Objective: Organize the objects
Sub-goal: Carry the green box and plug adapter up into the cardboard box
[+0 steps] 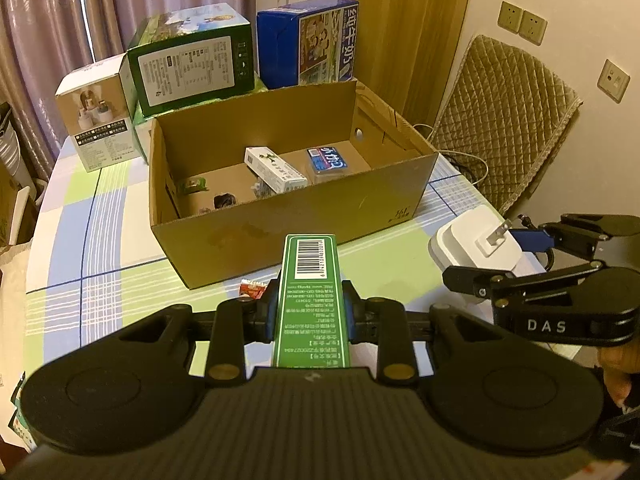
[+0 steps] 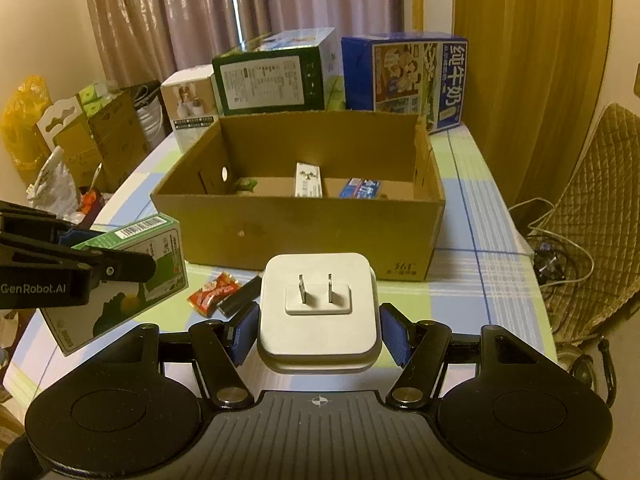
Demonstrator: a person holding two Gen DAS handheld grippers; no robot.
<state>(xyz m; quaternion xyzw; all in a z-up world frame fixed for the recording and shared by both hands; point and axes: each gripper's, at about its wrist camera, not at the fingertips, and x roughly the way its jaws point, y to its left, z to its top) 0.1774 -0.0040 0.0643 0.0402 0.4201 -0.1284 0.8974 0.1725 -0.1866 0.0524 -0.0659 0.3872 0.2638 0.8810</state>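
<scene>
gripping green box [image 1: 310,292] in left claw [image 1: 309,312]; white charger [image 2: 318,312] between right claw [image 2: 318,330] pads.

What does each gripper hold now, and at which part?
The left gripper clamps the green carton by its two broad faces. The right gripper grips the white plug adapter by its opposite side edges, prongs facing forward.

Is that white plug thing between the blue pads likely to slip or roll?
The white plug adapter looks smooth and glossy, so it may slip between the right claw pads. Its flat, squarish sides probably won't roll. It looks rigid, likely dense for its size.
</scene>
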